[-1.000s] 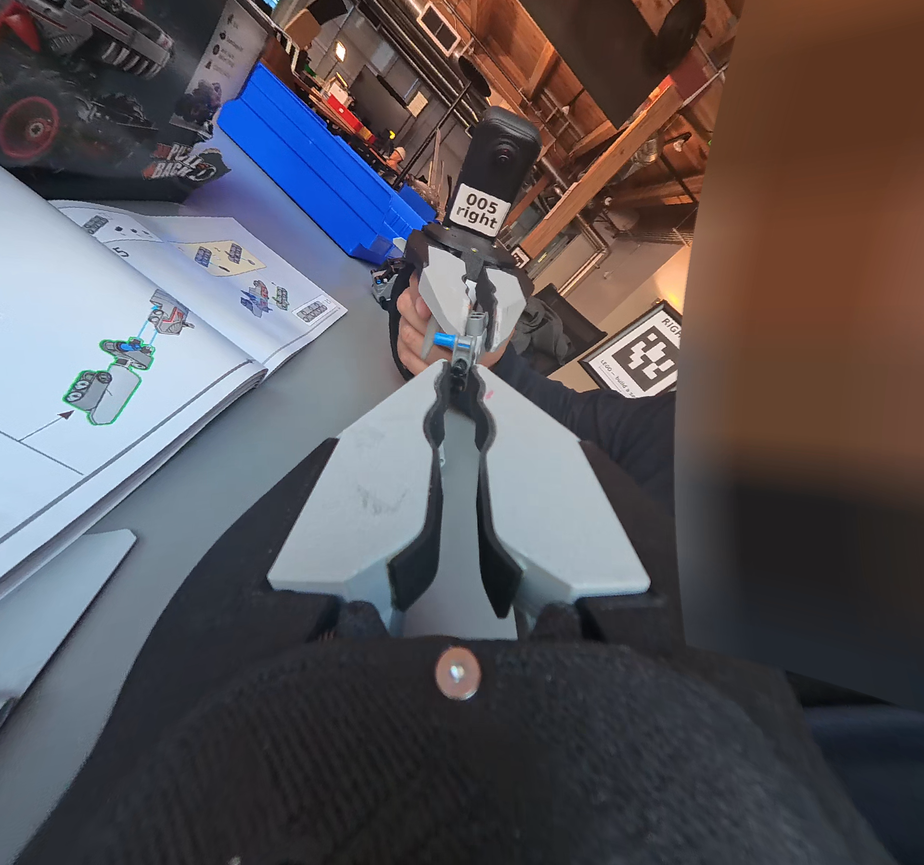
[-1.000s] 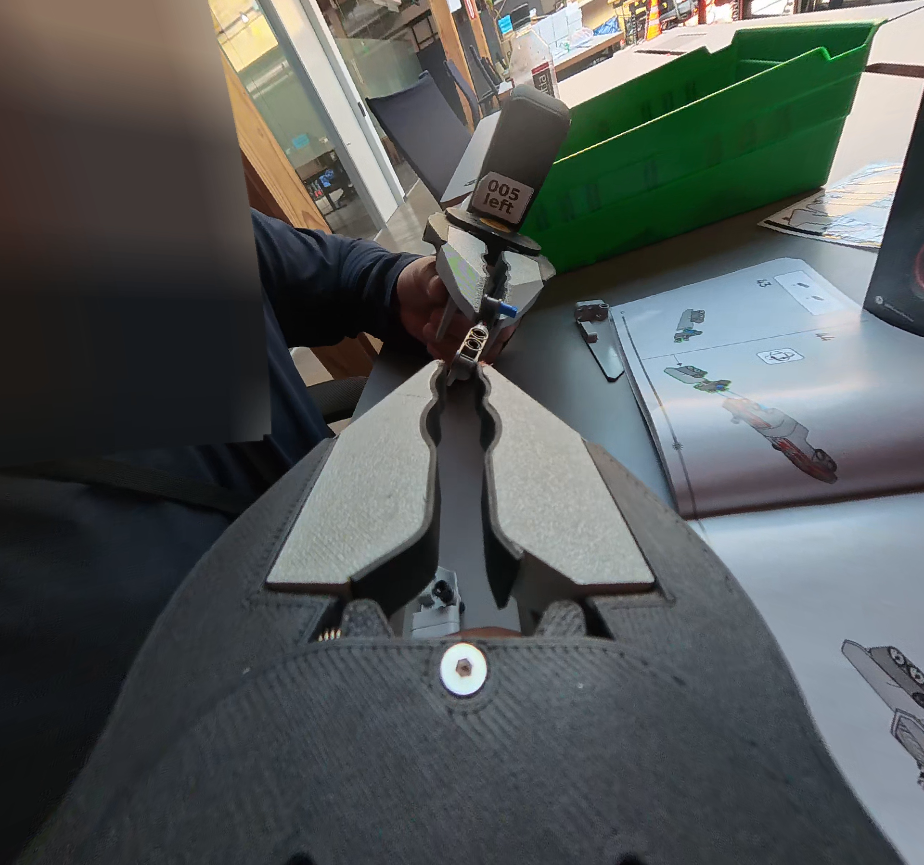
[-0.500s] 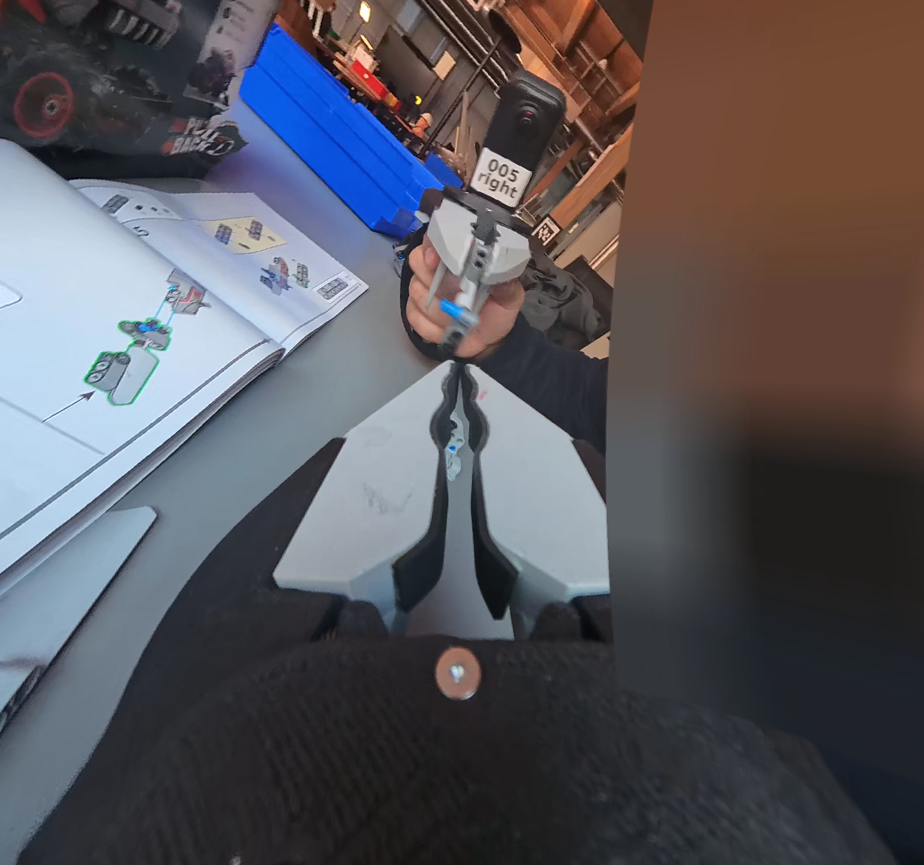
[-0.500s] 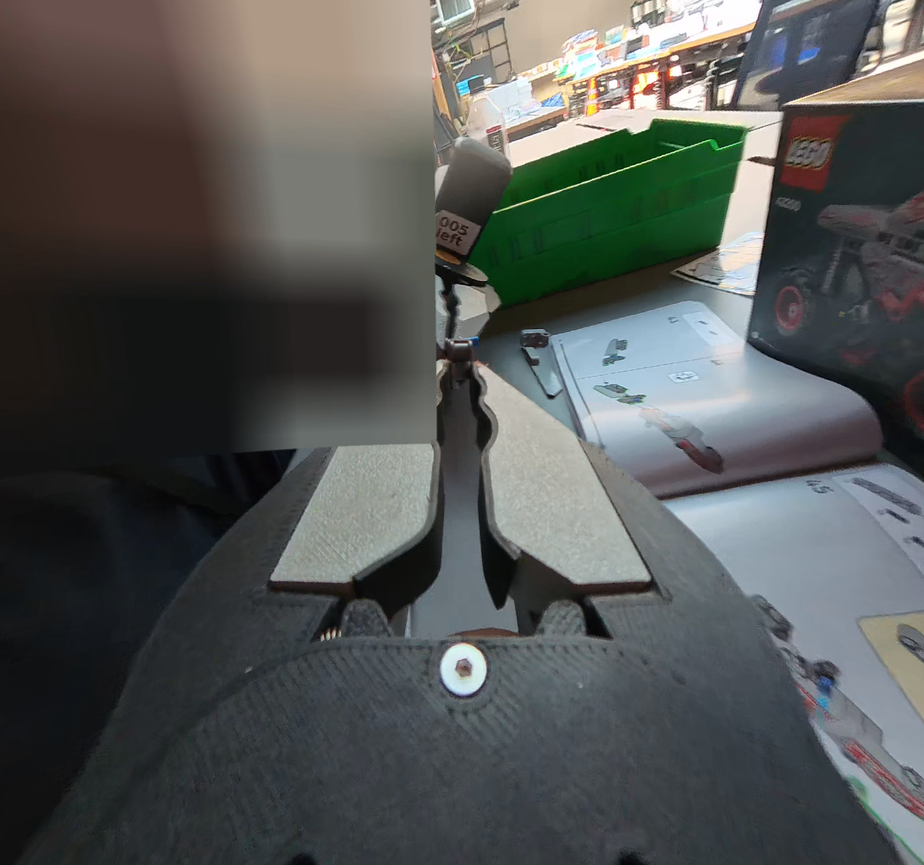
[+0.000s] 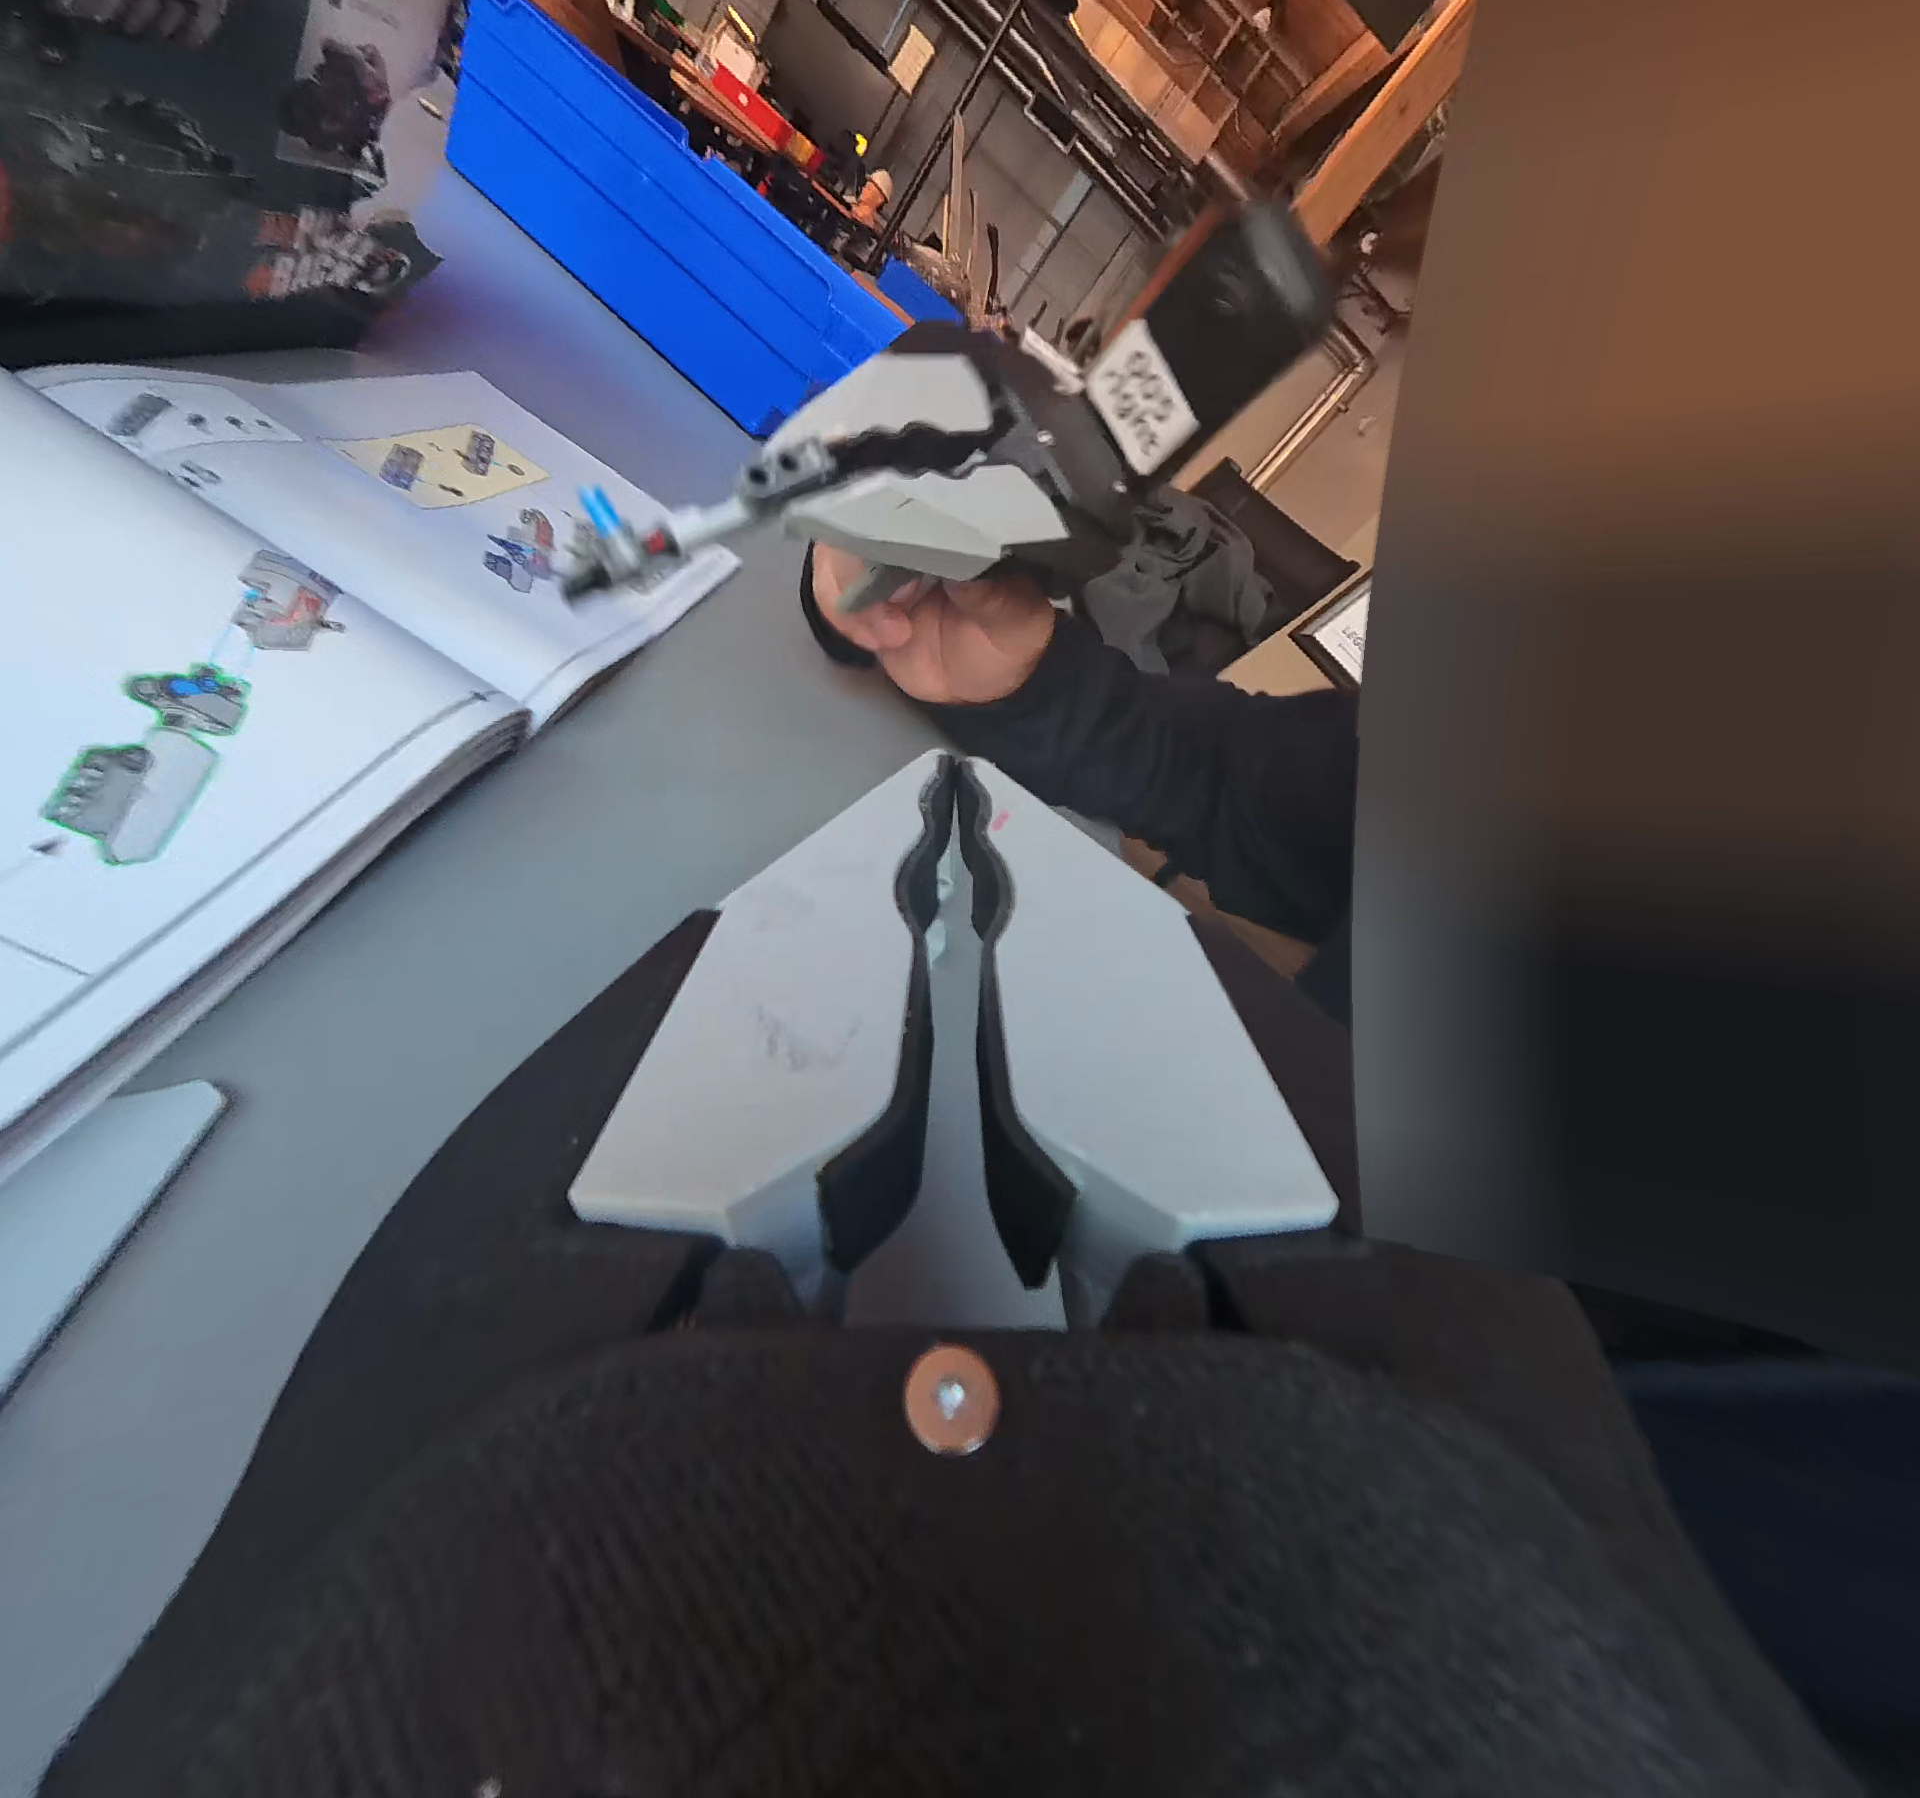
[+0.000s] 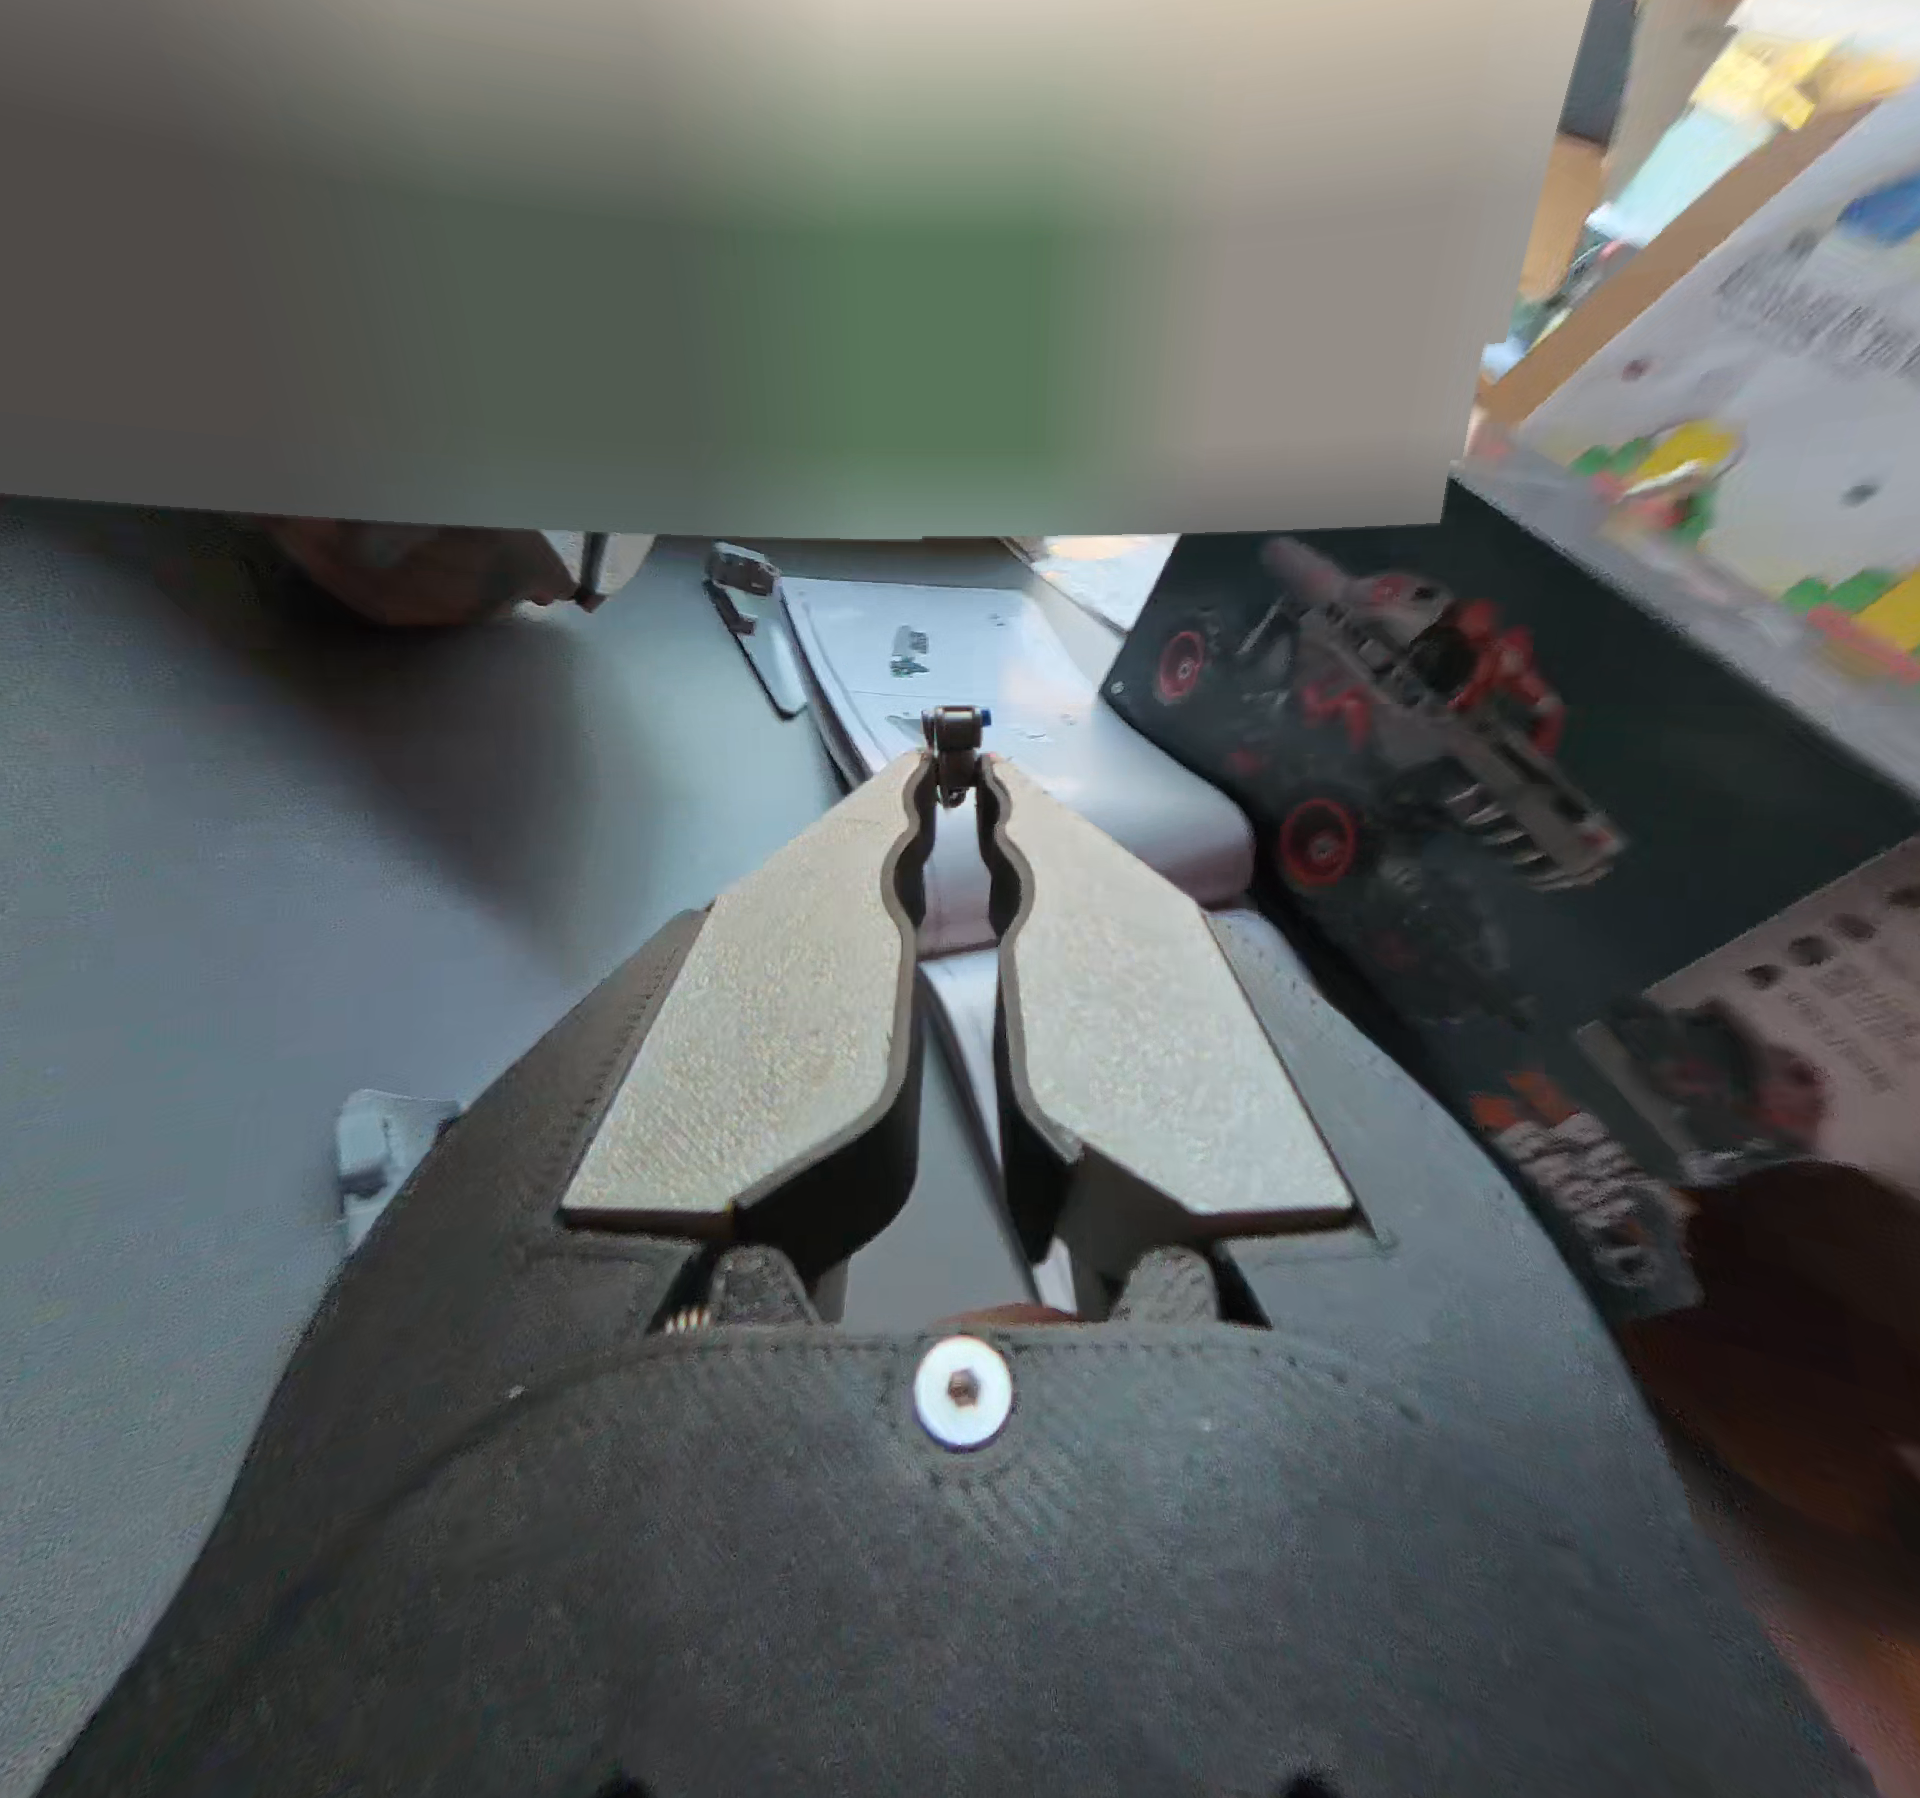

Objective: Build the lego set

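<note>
Right hand-held gripper [image 6: 954, 780] pinches a lego piece [image 6: 954, 736]; left wrist view shows its blue pins [image 5: 601, 509].

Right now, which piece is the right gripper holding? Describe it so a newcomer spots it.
Start at the open instruction booklet on the grey table. Above its right page hangs the right gripper, jaws shut on a small lego assembly: a thin grey rod carrying a light-blue pin, the only piece off the table.
</note>
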`<state>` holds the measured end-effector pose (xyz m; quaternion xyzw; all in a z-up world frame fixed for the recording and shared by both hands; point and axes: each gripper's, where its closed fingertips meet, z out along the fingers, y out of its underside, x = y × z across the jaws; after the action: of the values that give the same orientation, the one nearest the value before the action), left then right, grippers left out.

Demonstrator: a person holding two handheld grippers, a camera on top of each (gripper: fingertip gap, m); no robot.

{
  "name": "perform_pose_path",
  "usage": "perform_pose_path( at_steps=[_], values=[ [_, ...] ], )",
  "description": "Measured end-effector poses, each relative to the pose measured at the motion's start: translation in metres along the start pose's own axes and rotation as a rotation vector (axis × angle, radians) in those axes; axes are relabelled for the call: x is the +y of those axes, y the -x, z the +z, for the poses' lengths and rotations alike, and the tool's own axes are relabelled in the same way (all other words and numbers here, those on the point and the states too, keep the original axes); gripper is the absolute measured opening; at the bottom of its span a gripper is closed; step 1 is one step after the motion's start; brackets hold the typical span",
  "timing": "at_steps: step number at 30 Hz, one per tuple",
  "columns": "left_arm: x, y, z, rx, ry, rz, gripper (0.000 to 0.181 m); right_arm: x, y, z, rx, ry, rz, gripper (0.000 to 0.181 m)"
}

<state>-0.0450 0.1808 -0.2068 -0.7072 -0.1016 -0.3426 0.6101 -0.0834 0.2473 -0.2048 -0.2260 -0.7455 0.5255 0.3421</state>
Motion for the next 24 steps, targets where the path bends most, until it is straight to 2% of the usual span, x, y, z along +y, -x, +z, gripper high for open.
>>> perform_pose_path(
  at_steps=[1, 3, 5, 10, 13, 18, 21, 24],
  values=[
    [0.003, -0.003, 0.002, 0.01, 0.018, 0.01, 0.0, -0.004, -0.001, -0.001, 0.046, 0.005, -0.076, 0.004],
    [0.008, -0.006, 0.008, 0.014, 0.073, 0.063, 0.0, -0.013, -0.004, -0.004, 0.165, 0.013, -0.25, 0.004],
    [0.005, 0.002, 0.011, -0.049, 0.096, 0.17, 0.0, -0.02, -0.007, -0.007, 0.285, 0.029, -0.396, 0.004],
    [-0.006, 0.007, 0.011, -0.111, 0.072, 0.361, 0.0, -0.005, -0.01, -0.007, 0.541, 0.217, -0.798, 0.005],
    [-0.014, 0.001, 0.003, -0.118, -0.001, 0.418, 0.0, -0.012, -0.012, -0.014, 0.715, 0.288, -1.034, 0.004],
    [-0.024, -0.007, -0.01, -0.202, -0.122, 0.542, 0.0, -0.03, -0.001, -0.023, 0.83, 0.283, -1.086, 0.004],
    [-0.016, -0.01, -0.004, -0.214, -0.075, 0.612, 0.0, -0.043, 0.0, -0.031, 0.89, 0.245, -1.067, 0.004],
    [-0.008, -0.005, 0.005, -0.172, 0.016, 0.548, 0.003, -0.047, 0.003, -0.029, 0.883, 0.214, -1.063, 0.005]
  ],
)
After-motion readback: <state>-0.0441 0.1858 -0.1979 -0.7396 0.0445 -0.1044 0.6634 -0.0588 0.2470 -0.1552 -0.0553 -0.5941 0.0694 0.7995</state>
